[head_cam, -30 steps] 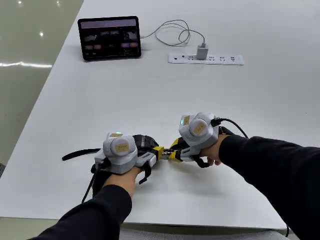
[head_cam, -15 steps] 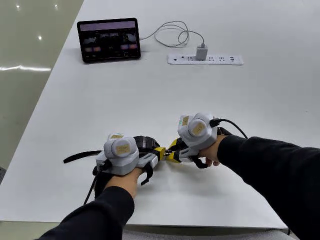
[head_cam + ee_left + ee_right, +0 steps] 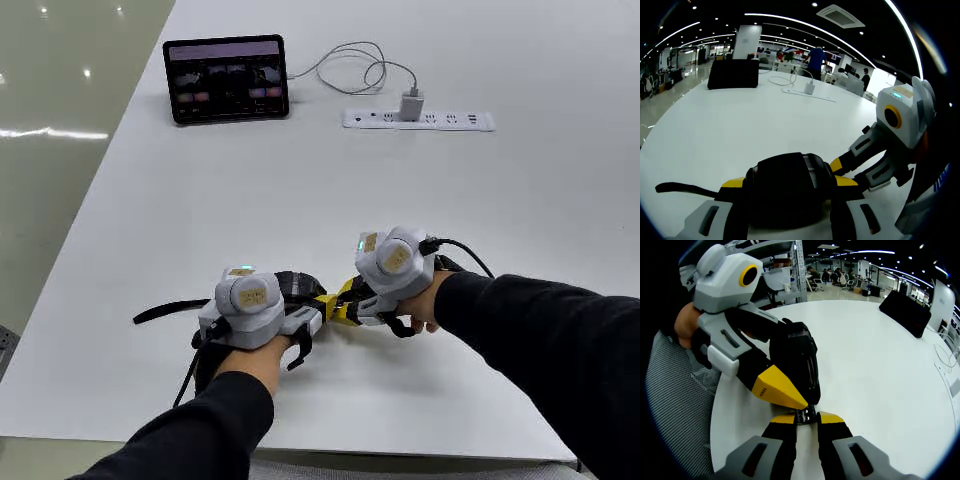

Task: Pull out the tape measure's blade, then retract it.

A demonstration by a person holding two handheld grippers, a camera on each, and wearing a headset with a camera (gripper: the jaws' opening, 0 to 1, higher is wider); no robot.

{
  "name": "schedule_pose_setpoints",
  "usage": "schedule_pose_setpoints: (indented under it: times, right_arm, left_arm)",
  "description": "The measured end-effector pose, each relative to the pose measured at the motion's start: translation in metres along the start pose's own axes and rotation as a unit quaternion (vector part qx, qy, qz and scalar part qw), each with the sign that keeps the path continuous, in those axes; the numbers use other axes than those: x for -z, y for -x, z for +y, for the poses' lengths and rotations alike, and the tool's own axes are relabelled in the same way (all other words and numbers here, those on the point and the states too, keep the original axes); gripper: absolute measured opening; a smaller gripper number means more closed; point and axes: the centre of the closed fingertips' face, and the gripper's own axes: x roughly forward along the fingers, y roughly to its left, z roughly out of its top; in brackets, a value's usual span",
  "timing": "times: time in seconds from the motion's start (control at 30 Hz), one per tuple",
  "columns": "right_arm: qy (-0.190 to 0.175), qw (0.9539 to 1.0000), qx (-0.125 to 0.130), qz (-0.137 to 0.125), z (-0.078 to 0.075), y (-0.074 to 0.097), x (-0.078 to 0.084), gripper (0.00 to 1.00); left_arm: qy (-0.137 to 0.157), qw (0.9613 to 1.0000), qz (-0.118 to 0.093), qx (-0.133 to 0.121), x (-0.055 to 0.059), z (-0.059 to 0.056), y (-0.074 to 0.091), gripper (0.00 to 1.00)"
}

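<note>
The black tape measure (image 3: 790, 192) sits between my left gripper's (image 3: 790, 185) yellow-tipped jaws, which are shut on its case. In the head view the case (image 3: 296, 286) lies near the table's front edge, with its black strap (image 3: 165, 310) trailing to the left. My right gripper (image 3: 807, 417) is shut on the small metal end of the blade, right at the case's mouth (image 3: 799, 360). The right gripper (image 3: 343, 310) points left and nearly touches the left gripper (image 3: 302, 302). Hardly any blade shows between them.
A dark tablet (image 3: 226, 78) stands at the back left of the white table (image 3: 480, 200). A white power strip (image 3: 418, 119) with a charger and a looped cable (image 3: 350, 62) lies at the back. The table's front edge runs just below the hands.
The gap between the two grippers has shrunk, and the short length of blade that showed between them has gone back into the case. The head camera has shifted slightly.
</note>
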Motion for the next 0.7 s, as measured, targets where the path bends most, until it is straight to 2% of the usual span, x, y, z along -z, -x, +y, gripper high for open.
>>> schedule_pose_setpoints:
  times: [0.53,0.7]
  right_arm:
    - [-0.001,1.0,-0.003,-0.004,0.0016,-0.0035,-0.0032,0.11]
    - [0.014,0.9999,-0.008,0.002,0.0027,-0.0039,-0.0033,0.11]
  left_arm:
    - [0.001,1.0,0.001,0.001,0.0002,-0.0002,0.0004,0.62]
    - [-0.003,1.0,0.005,0.007,0.0011,-0.0008,0.0002,0.62]
